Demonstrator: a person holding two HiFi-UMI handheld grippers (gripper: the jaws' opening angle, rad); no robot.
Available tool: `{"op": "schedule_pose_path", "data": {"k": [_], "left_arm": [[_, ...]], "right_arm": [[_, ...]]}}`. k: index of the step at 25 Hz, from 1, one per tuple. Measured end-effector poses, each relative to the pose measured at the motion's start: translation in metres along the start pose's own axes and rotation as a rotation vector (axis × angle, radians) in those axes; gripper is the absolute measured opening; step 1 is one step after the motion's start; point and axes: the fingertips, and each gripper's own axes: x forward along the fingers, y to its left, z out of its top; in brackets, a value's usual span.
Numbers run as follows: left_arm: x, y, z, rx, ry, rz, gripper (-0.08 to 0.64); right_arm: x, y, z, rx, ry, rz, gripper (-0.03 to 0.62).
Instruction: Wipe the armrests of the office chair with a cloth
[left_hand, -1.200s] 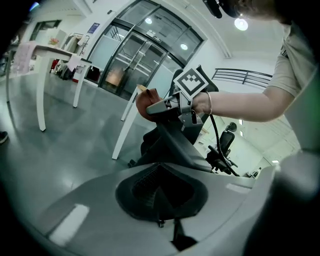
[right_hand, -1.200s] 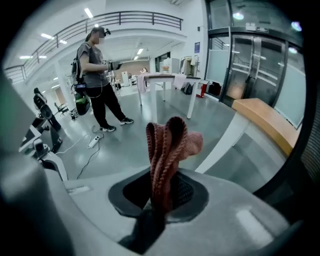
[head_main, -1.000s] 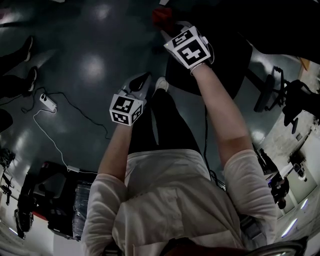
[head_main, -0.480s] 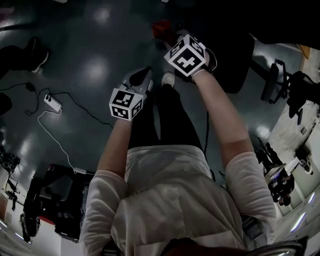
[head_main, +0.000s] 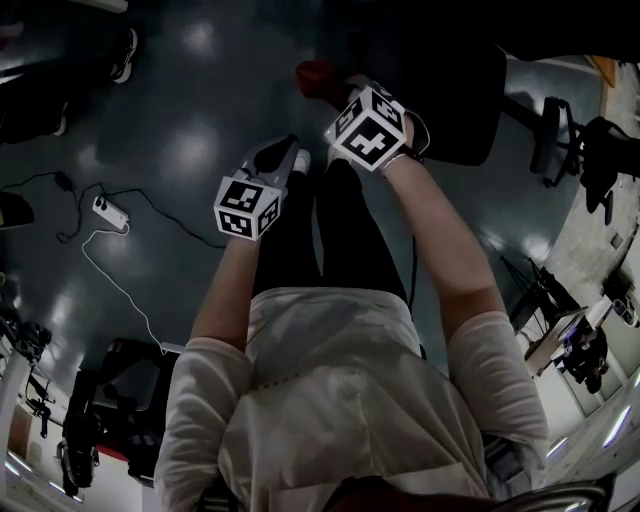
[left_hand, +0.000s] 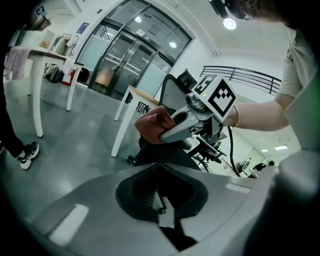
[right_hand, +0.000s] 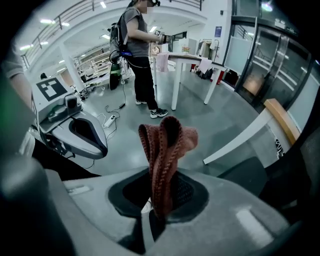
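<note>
My right gripper (head_main: 325, 88) is shut on a red knitted cloth (head_main: 314, 74) that stands bunched up from its jaws (right_hand: 167, 142). It hangs over the floor just left of the black office chair (head_main: 455, 95), apart from it. In the left gripper view the cloth (left_hand: 151, 127) and the right gripper (left_hand: 172, 131) are in front of the chair's back (left_hand: 172, 86). My left gripper (head_main: 282, 157) is lower and to the left, shut with nothing in it. The right gripper view shows it (right_hand: 85, 136) at the left. No armrest is clearly visible.
A power strip (head_main: 108, 210) with its cable lies on the floor at the left. Dark equipment (head_main: 110, 400) sits at the lower left, more chairs (head_main: 570, 150) at the right. A white table (left_hand: 131, 102) stands by the chair. A person (right_hand: 136, 55) stands at another white table (right_hand: 187, 62).
My feet have stepped and the floor has shifted in view. The right gripper with the cloth has drawn slightly nearer to me. The left gripper has barely moved.
</note>
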Motion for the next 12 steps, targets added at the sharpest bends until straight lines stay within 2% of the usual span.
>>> {"op": "schedule_pose_path", "data": {"k": [3,5,9,12], "left_arm": [[-0.002,-0.003,-0.006,0.018,0.018,-0.014,0.012],[-0.007,-0.007,-0.006,0.033,0.026,-0.019,0.012],[-0.016,-0.014,0.008,0.062,0.01,-0.023,0.012],[-0.015,-0.023,0.022,0.09,-0.007,-0.036,0.012]], "right_arm": [[-0.002,0.013,-0.006,0.008,-0.008,0.003,0.049],[-0.003,0.026,-0.007,0.039,-0.017,0.034,0.049],[-0.012,0.045,-0.008,0.17,-0.068,0.095,0.049],[-0.028,0.044,-0.01,0.29,-0.173,0.092,0.048]]}}
